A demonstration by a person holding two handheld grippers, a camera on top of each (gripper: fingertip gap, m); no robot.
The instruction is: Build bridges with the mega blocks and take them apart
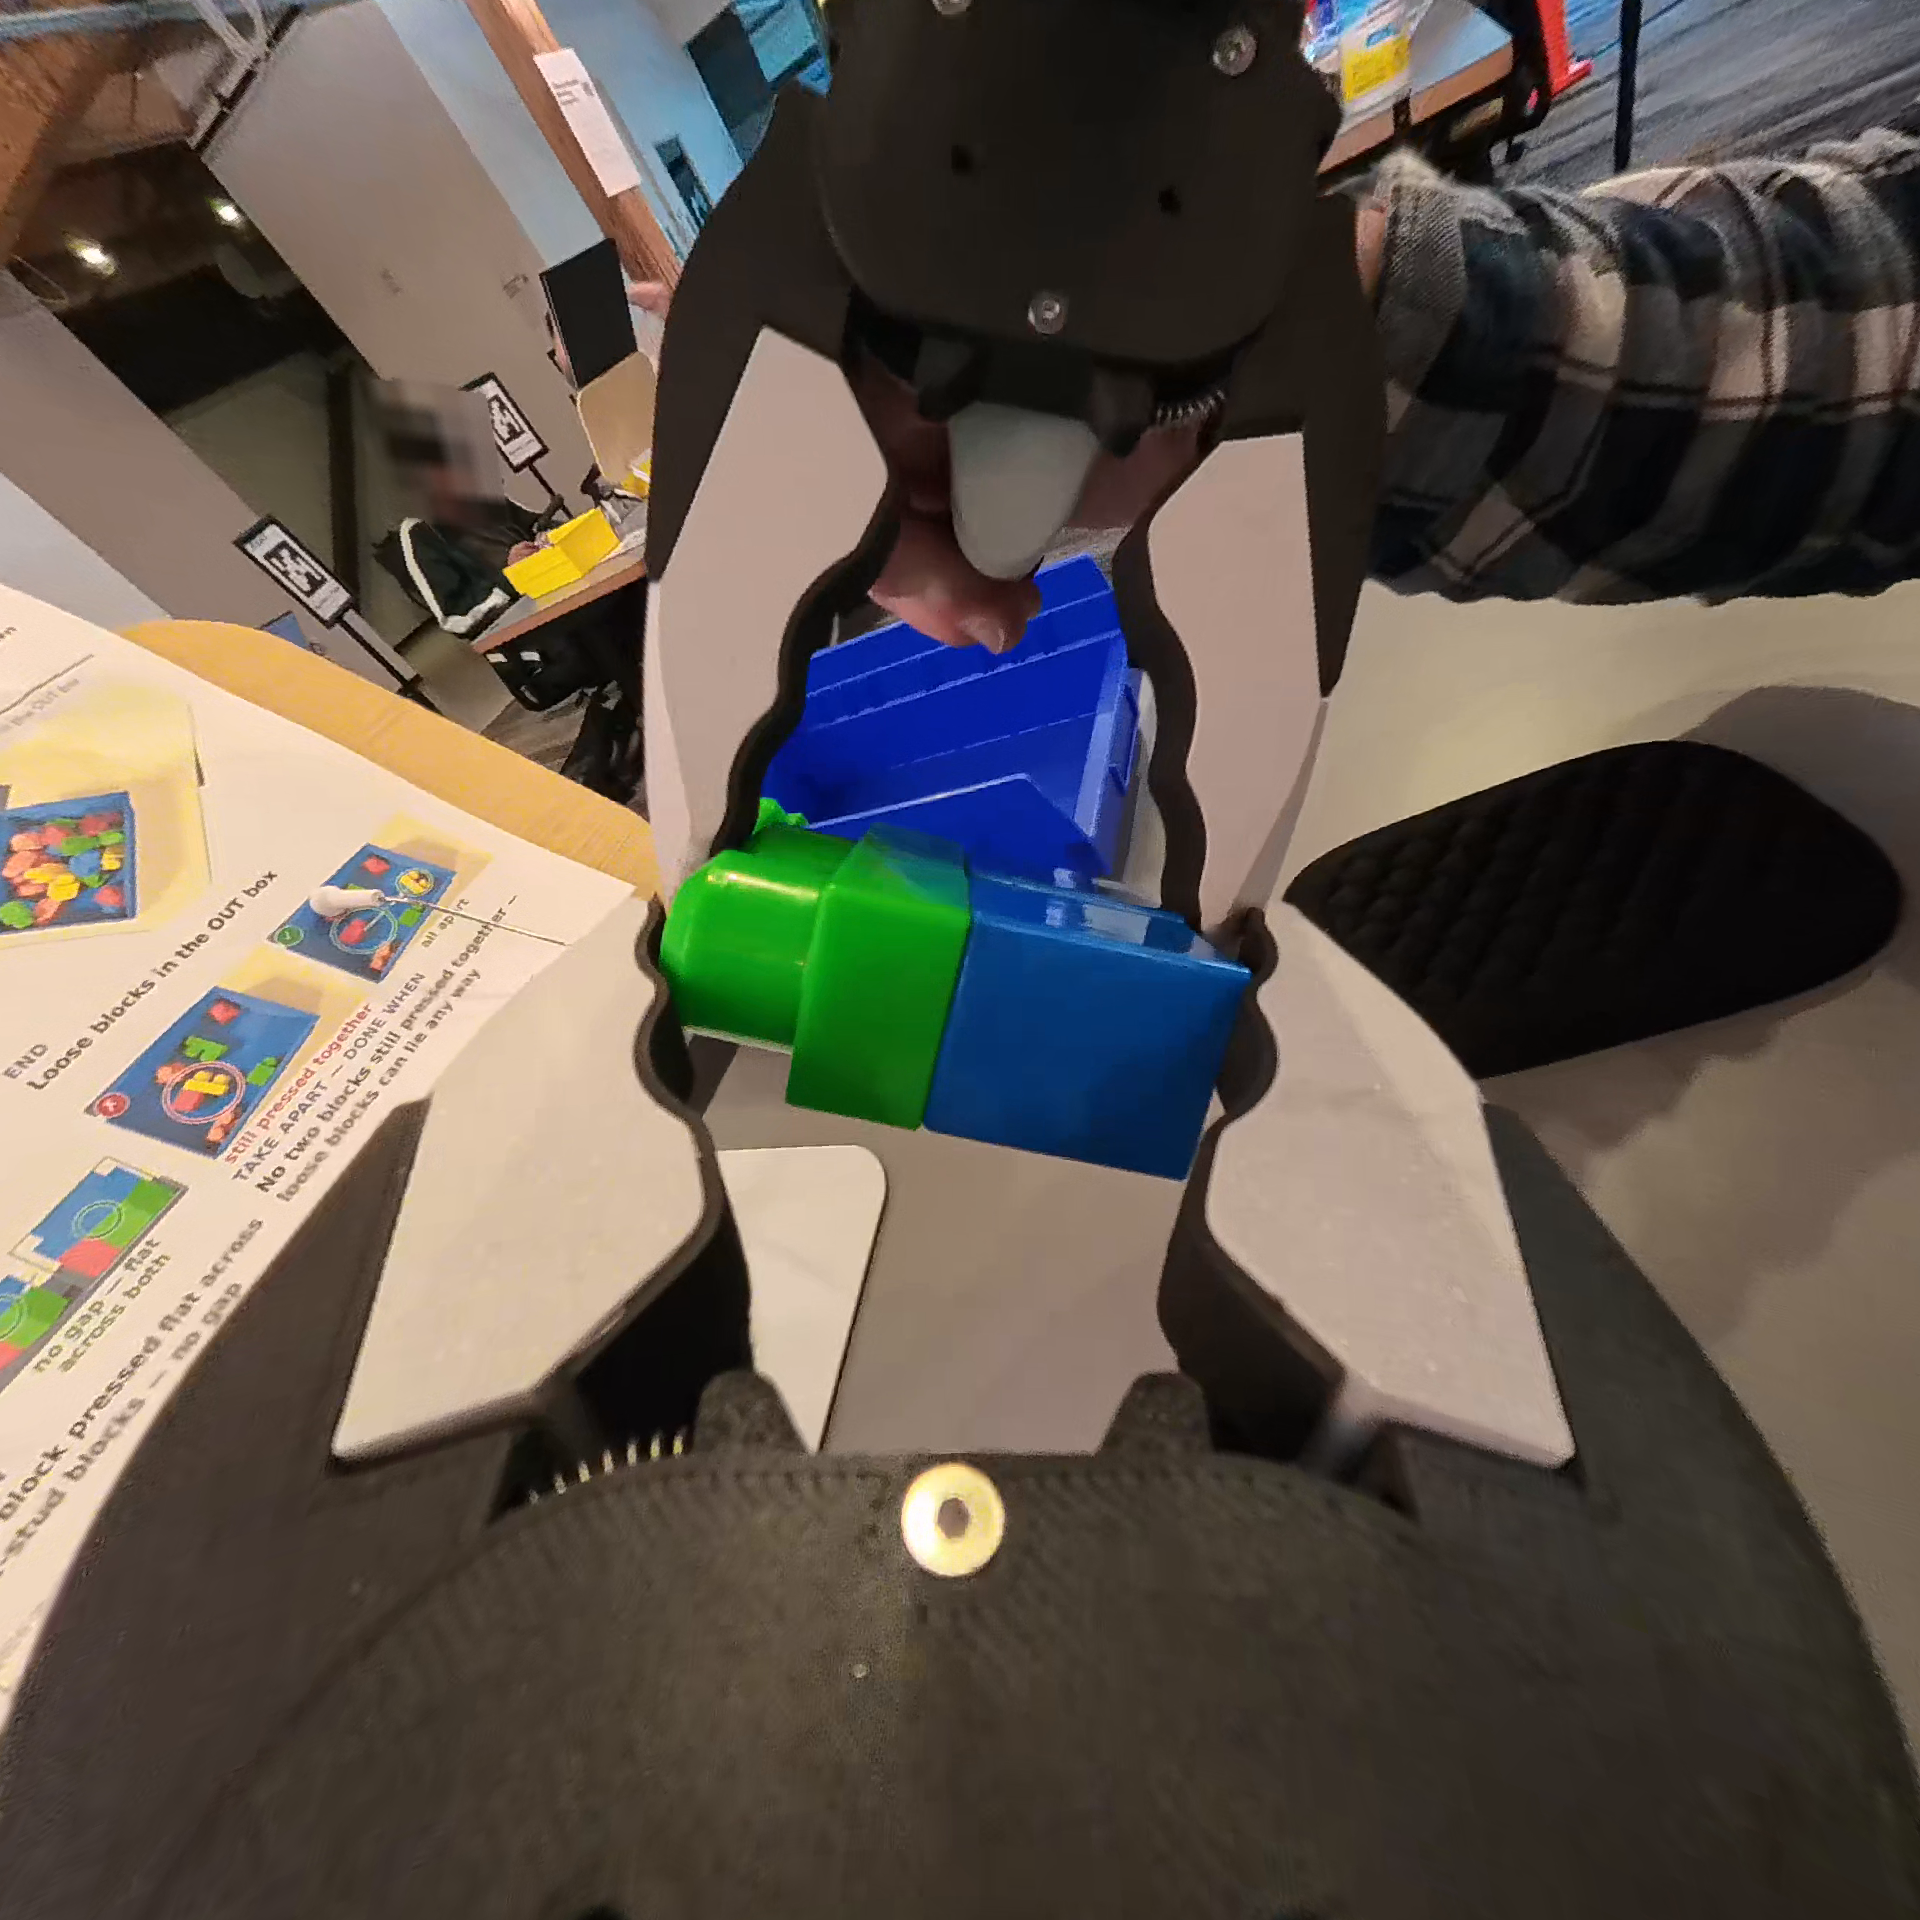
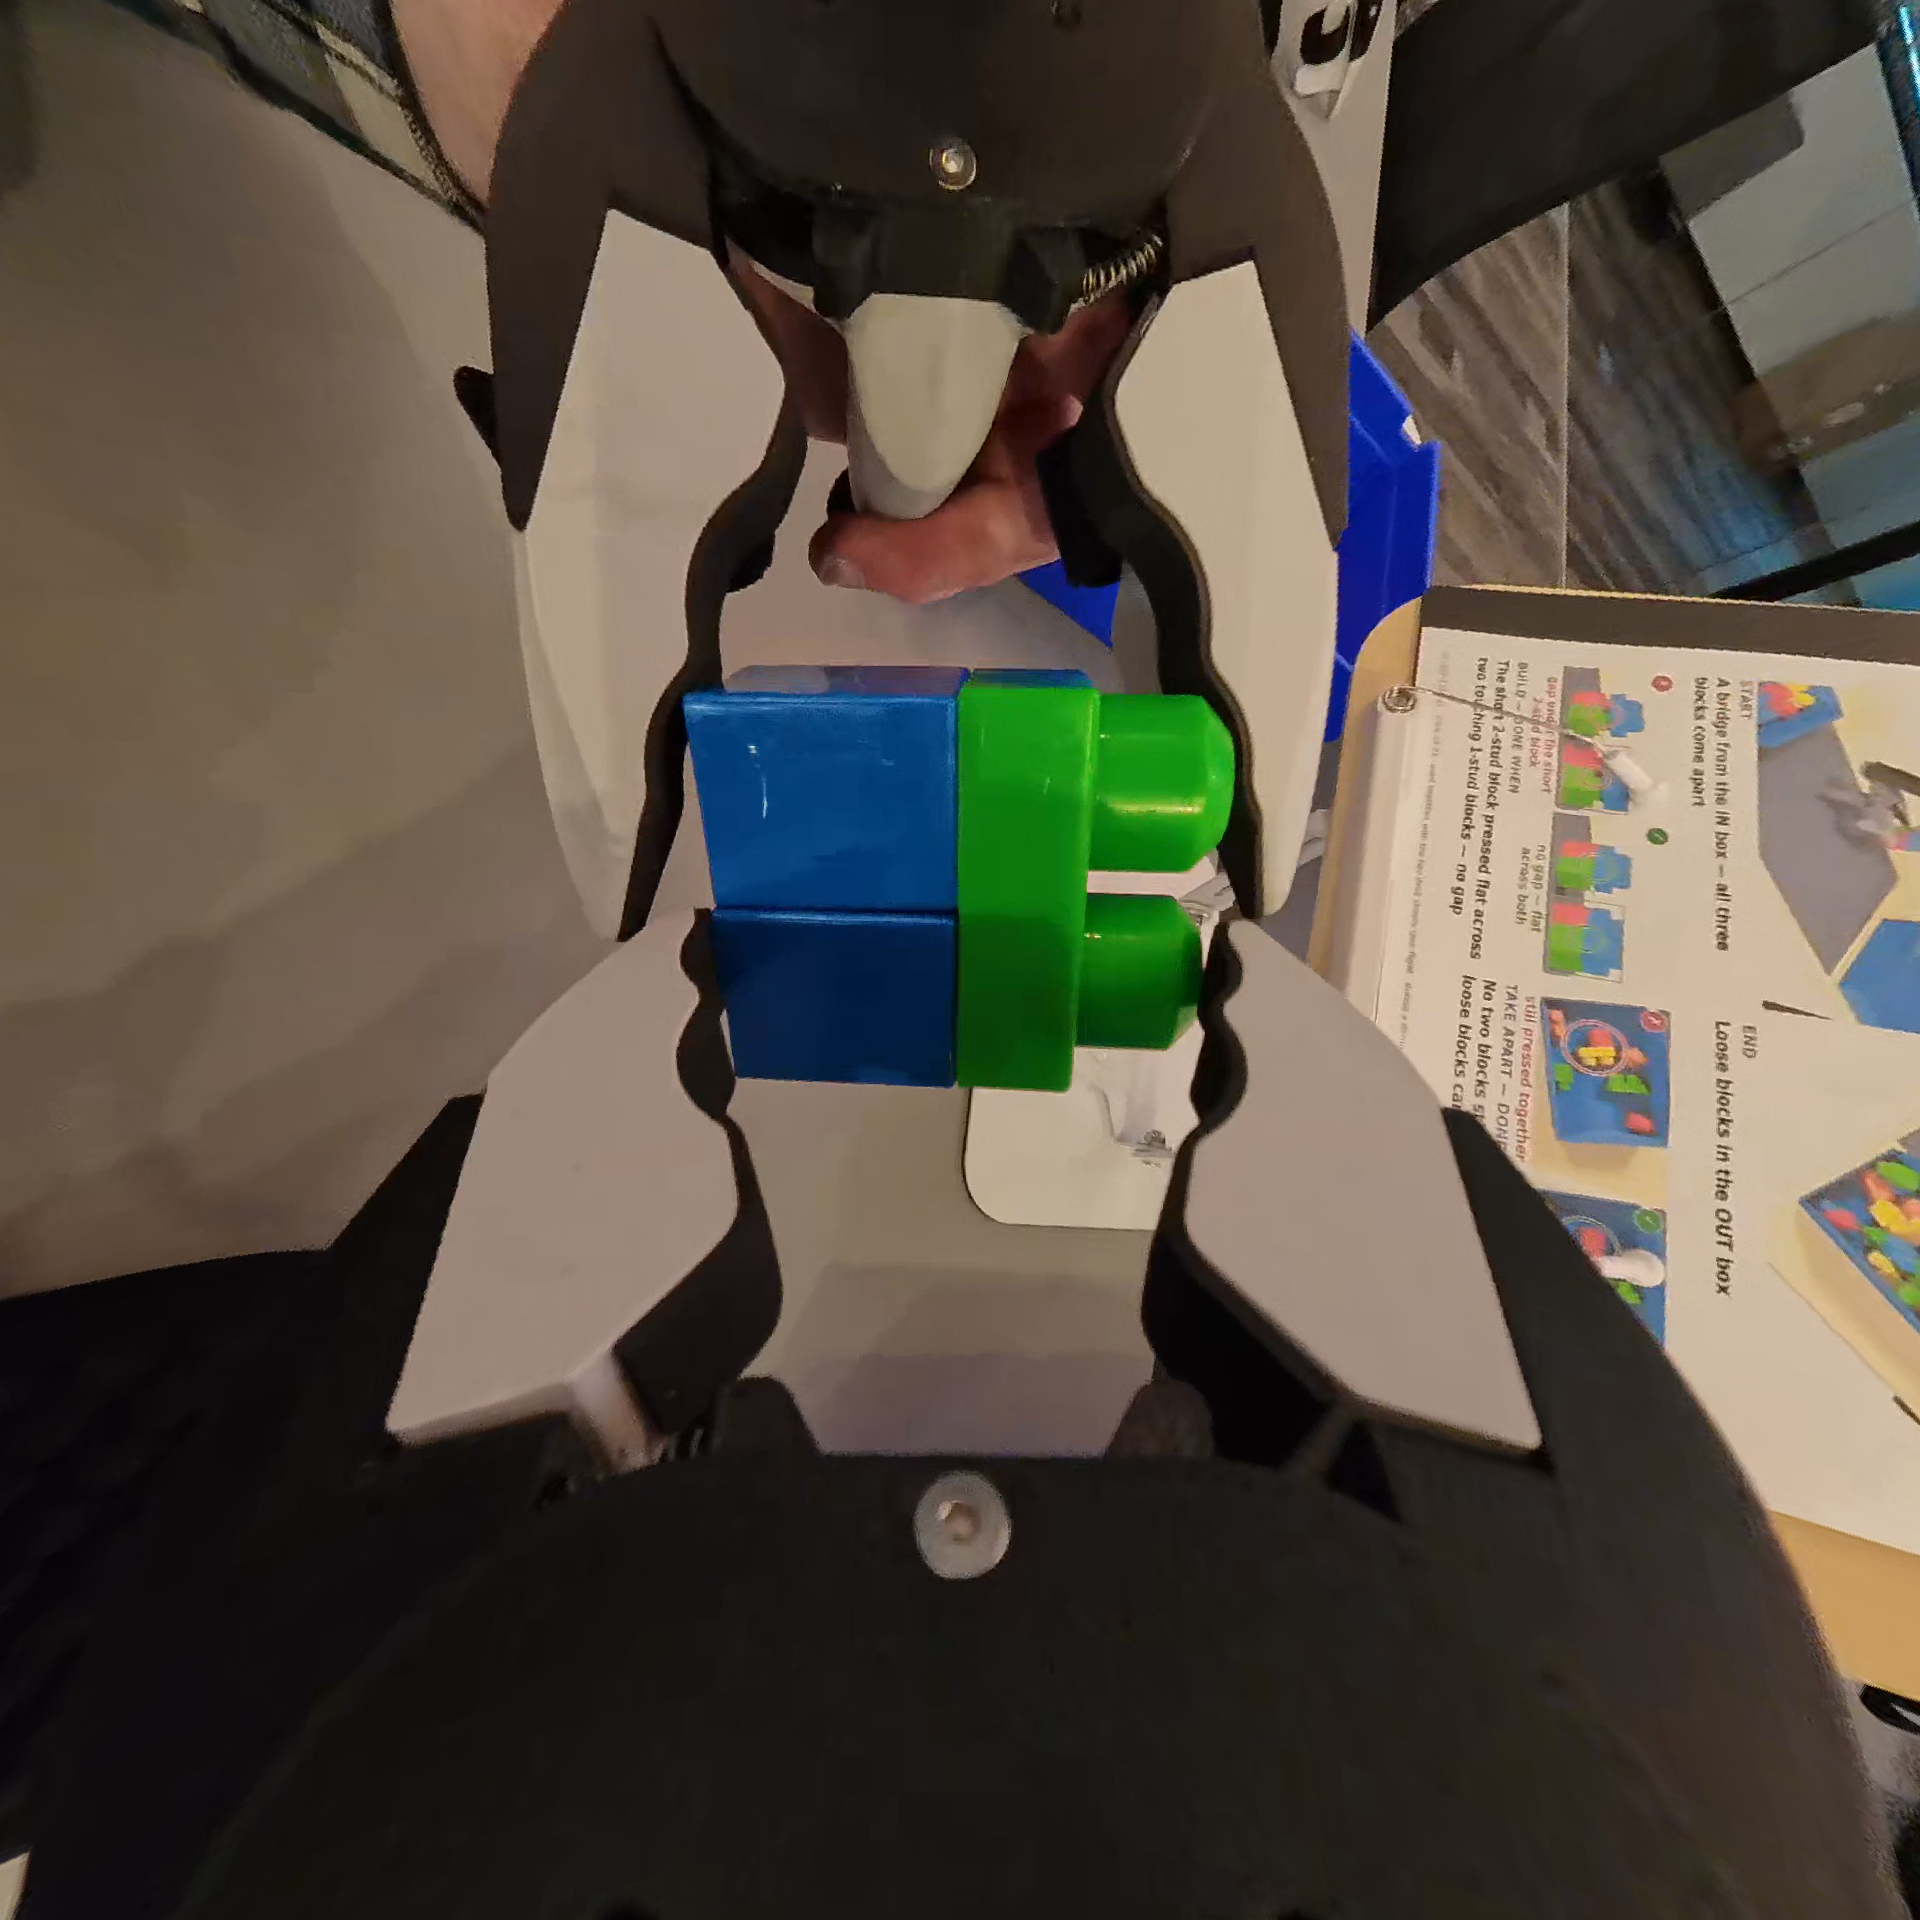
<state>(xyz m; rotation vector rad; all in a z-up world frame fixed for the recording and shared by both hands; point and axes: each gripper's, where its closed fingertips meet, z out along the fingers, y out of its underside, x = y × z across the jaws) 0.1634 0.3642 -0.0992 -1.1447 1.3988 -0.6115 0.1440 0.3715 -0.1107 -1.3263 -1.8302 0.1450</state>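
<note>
Grey table [image 2: 260,727] (block bridge [image 2: 966,883] clamped)

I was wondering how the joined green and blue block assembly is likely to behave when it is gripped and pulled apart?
The block assembly looks like stiff, glossy moulded plastic, so it probably will not flex but may slip against the pads. It is likely hollow and light for its size. The green block's rounded studs offer little flat surface, so a pad pressing there could slide off.

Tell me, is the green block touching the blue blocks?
Touching. The right wrist view shows the green block pressed flat against both blue blocks, with no gap along the seam.
</note>
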